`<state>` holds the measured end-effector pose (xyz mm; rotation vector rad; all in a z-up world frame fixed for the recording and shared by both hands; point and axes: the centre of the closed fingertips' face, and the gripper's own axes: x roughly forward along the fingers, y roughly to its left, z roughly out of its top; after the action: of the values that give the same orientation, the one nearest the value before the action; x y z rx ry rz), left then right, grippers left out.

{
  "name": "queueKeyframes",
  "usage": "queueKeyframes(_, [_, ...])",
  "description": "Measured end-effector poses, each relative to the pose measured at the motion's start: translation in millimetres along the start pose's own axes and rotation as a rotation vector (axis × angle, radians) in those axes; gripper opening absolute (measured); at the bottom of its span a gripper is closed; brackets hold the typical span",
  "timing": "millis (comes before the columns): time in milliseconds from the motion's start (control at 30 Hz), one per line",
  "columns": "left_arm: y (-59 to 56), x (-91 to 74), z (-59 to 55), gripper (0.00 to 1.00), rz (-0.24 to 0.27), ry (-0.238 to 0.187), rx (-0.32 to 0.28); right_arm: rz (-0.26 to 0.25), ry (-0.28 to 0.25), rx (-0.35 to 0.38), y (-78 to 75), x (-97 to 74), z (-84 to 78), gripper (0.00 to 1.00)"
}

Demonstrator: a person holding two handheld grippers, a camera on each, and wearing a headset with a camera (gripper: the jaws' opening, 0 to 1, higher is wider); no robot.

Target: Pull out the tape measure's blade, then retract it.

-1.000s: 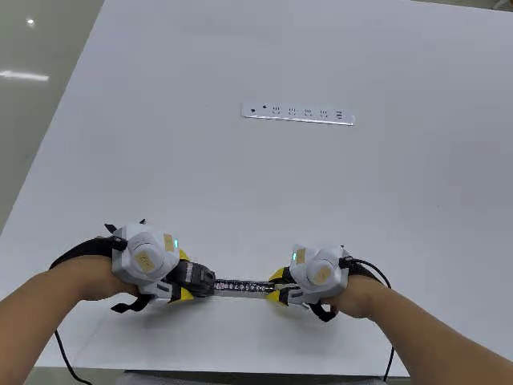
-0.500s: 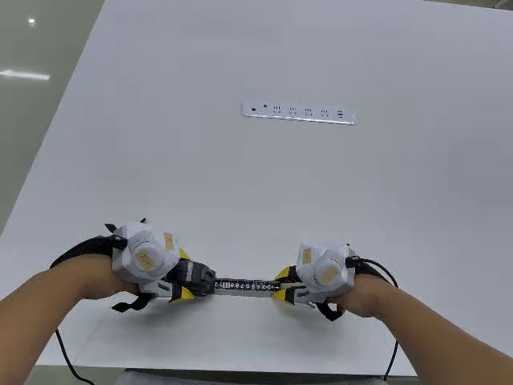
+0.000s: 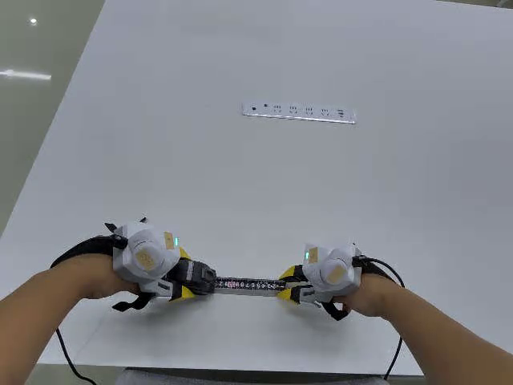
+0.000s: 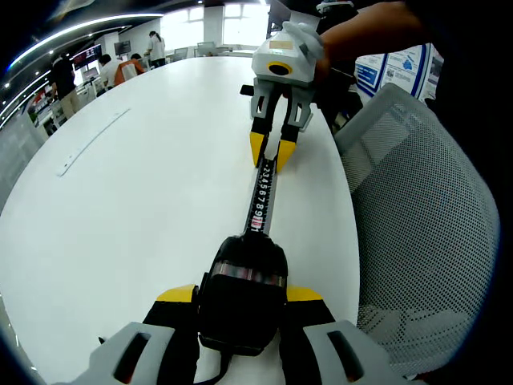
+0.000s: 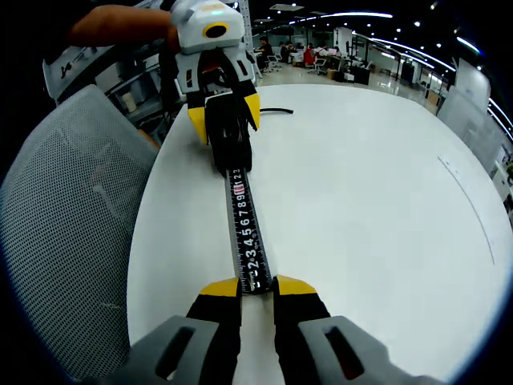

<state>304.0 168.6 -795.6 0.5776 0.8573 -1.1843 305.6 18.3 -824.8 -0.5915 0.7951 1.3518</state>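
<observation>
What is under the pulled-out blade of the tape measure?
Bare white table lies under the blade along its whole visible stretch. The blade's tip is hidden between the right gripper's jaws, and its root disappears into the case held by the left gripper.

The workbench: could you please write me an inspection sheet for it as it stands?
Surface: white table, glossy.
Job's things: tape case and blade; blade drawn out part-way, spanning between the grippers near the table's near edge.
Clutter: power strip lying mid-table, apart from the work.
Grippers: left gripper shut on case; right gripper shut on blade tip.
Cables: black cable on table behind left gripper.
Surroundings: mesh chair at near edge; office beyond.
</observation>
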Motion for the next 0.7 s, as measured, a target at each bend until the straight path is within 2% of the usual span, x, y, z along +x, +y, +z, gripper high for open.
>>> queueKeyframes(700, [0.7,0.7,-2.1,0.35,0.004,0.003,-0.004,-0.012,0.006,0.016,-3.8,-10.9,-14.0,0.13])
